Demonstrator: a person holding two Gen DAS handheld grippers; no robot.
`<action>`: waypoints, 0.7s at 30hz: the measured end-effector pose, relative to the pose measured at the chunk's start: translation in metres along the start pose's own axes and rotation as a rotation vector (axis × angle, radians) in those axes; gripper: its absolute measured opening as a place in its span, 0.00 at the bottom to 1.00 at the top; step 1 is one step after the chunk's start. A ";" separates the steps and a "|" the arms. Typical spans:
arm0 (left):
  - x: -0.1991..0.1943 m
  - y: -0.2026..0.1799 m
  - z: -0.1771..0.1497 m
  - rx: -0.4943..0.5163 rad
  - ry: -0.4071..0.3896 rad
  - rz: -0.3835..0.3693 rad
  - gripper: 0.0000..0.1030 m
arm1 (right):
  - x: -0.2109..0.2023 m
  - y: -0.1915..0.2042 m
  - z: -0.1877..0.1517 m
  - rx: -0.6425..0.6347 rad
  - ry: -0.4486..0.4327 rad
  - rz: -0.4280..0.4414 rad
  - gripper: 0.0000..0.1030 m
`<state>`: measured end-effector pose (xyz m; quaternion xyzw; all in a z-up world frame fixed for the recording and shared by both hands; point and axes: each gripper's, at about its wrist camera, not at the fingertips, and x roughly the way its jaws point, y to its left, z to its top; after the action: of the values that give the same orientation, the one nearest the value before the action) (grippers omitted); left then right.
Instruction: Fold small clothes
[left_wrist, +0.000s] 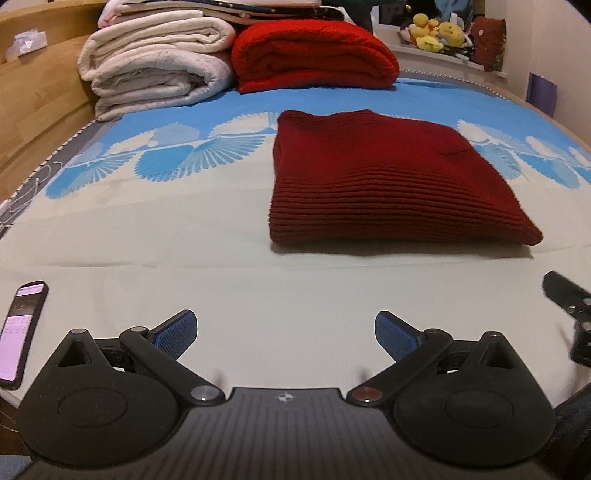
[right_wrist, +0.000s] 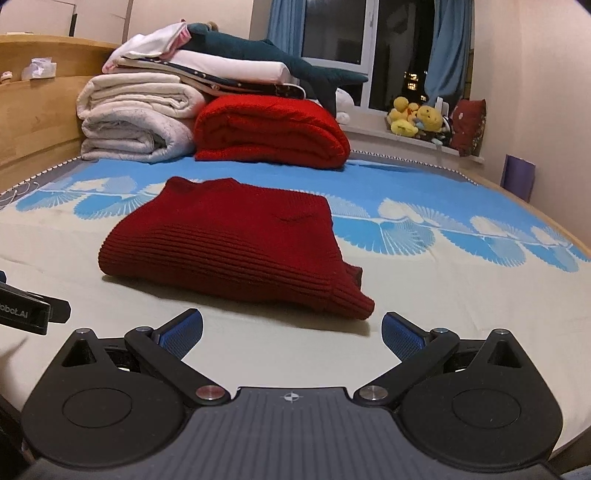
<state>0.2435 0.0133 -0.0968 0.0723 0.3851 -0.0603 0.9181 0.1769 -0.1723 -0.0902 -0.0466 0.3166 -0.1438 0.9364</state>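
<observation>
A dark red knitted sweater (left_wrist: 384, 181) lies folded into a rectangle on the bed sheet (left_wrist: 184, 258); it also shows in the right wrist view (right_wrist: 236, 243). My left gripper (left_wrist: 286, 336) is open and empty, low over the sheet, well short of the sweater and to its left. My right gripper (right_wrist: 291, 336) is open and empty, just in front of the sweater's near right corner. Part of the right gripper (left_wrist: 570, 314) shows at the right edge of the left wrist view. Part of the left gripper (right_wrist: 33, 310) shows at the left edge of the right wrist view.
A phone (left_wrist: 20, 334) lies on the sheet at the left. Folded white blankets (left_wrist: 155, 70) and a bright red blanket (left_wrist: 314, 55) are stacked at the wooden headboard (left_wrist: 33, 110). Plush toys (right_wrist: 417, 118) sit on the windowsill. A plush shark (right_wrist: 266, 55) tops the stack.
</observation>
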 end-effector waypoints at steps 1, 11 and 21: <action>0.000 0.000 0.000 -0.001 0.000 -0.004 1.00 | 0.000 0.001 0.000 0.001 0.002 0.000 0.99; 0.004 -0.008 0.000 0.019 0.008 -0.004 1.00 | 0.001 0.003 -0.001 -0.022 0.004 0.011 0.99; 0.008 -0.009 0.001 0.018 0.024 0.001 1.00 | 0.003 0.002 -0.002 -0.019 0.024 0.008 0.99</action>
<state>0.2485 0.0042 -0.1021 0.0816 0.3956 -0.0625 0.9126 0.1785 -0.1709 -0.0937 -0.0526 0.3292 -0.1373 0.9327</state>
